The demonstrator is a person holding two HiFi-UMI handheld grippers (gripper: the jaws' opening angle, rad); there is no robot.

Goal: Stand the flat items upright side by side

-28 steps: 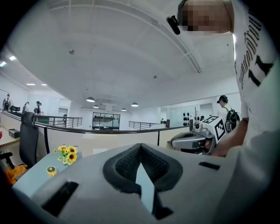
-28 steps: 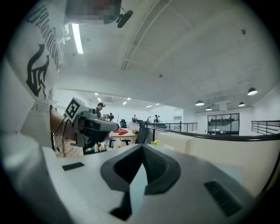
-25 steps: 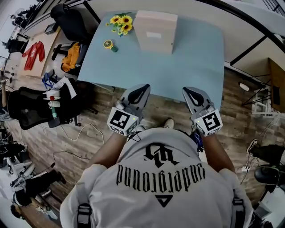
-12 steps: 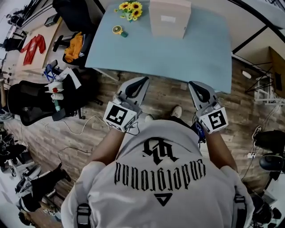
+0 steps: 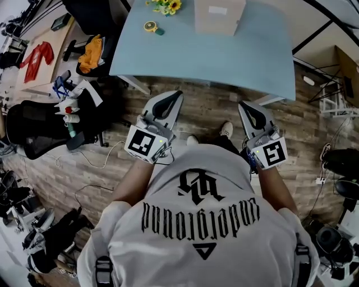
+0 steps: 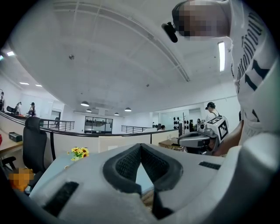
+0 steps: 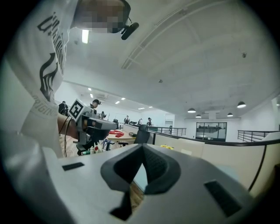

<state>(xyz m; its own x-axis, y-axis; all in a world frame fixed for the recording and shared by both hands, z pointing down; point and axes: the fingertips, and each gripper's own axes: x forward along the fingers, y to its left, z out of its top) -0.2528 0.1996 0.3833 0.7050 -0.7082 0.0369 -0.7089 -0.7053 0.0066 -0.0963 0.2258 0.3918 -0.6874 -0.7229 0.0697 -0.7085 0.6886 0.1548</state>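
Blue counter (image 5: 224, 61) is seen ahead, a cardboard box (image 5: 219, 17) set near its far edge. Left claw (image 5: 177, 95) and right claw (image 5: 244, 107) are held pinched shut and empty over the wood floor (image 5: 207, 112).

Item 1: we are reading "underground" in black gothic lettering, upside down in the head view, across the person's white T-shirt (image 5: 199, 218).

Item 2: we are finding square black-and-white codes, no letters, on the left marker cube (image 5: 140, 144) and the right marker cube (image 5: 272, 153).

Item 3: we are seeing a white label (image 5: 217, 10) on the cardboard box (image 5: 216, 22), its print too small to read.
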